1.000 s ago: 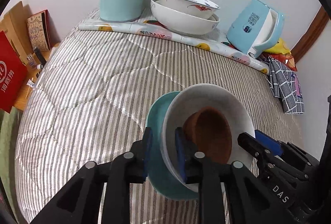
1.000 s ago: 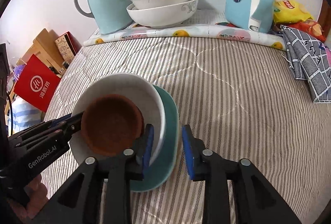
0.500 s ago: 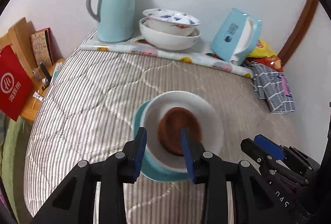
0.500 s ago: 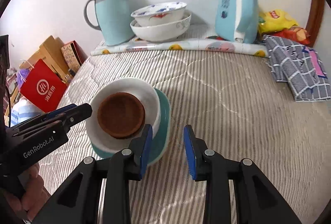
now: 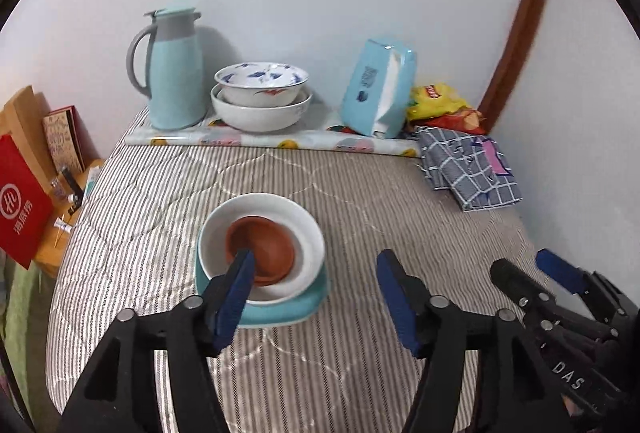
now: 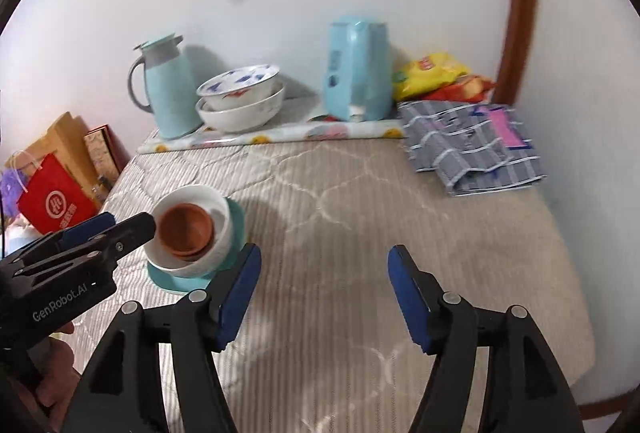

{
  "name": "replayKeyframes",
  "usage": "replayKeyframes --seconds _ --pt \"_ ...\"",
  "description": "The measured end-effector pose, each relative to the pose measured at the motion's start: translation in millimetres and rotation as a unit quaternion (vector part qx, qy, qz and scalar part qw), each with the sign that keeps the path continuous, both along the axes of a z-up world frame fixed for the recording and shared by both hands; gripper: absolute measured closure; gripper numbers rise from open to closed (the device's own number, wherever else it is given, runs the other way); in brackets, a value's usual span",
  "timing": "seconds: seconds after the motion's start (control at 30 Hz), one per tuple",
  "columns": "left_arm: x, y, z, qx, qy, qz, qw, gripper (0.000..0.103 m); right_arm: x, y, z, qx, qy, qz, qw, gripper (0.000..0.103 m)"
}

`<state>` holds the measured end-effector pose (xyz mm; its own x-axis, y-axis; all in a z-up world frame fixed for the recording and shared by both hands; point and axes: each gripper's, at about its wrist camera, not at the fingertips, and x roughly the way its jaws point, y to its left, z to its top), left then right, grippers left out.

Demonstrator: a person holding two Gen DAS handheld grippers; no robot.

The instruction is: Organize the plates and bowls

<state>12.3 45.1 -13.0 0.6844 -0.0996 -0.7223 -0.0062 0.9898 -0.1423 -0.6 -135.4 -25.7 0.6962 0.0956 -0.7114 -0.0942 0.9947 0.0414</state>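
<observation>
A brown bowl (image 5: 262, 249) sits in a white bowl (image 5: 308, 233), which rests on a teal plate (image 5: 280, 311) on the striped bed cover. The same stack shows in the right wrist view: brown bowl (image 6: 184, 229), white bowl (image 6: 222, 233), teal plate (image 6: 236, 229). My left gripper (image 5: 316, 291) is open and empty, raised just behind the stack. My right gripper (image 6: 324, 291) is open and empty, to the right of the stack. Two patterned white bowls (image 5: 262, 97) are stacked at the back by the wall.
A pale blue jug (image 5: 172, 73) and a tissue box (image 5: 380, 89) stand on a fruit-print mat (image 5: 272, 145) at the back. Snack bags (image 5: 440, 101) and a checked cloth (image 5: 468, 169) lie back right. A red bag (image 5: 20, 201) and boxes stand left of the bed.
Both grippers let go of the plate stack, opened wide and drew back and up. The stack now rests flat on the bed cover.
</observation>
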Motion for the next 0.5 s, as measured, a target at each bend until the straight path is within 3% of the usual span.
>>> replayKeyframes --seconds 0.27,0.4,0.5 --pt "-20.6 -13.3 15.2 0.01 -0.015 0.0 0.9998 0.027 -26.0 -22.7 11.4 0.015 -0.009 -0.02 1.0 0.031" --pt "-28.3 -18.0 20.4 0.026 -0.023 0.003 0.9994 0.022 -36.3 -27.4 12.3 0.01 -0.013 -0.032 0.999 0.012" --pt "-33.2 -21.7 23.0 0.033 -0.024 0.001 0.9992 0.019 -42.2 -29.0 13.4 0.001 -0.017 -0.037 0.999 0.009"
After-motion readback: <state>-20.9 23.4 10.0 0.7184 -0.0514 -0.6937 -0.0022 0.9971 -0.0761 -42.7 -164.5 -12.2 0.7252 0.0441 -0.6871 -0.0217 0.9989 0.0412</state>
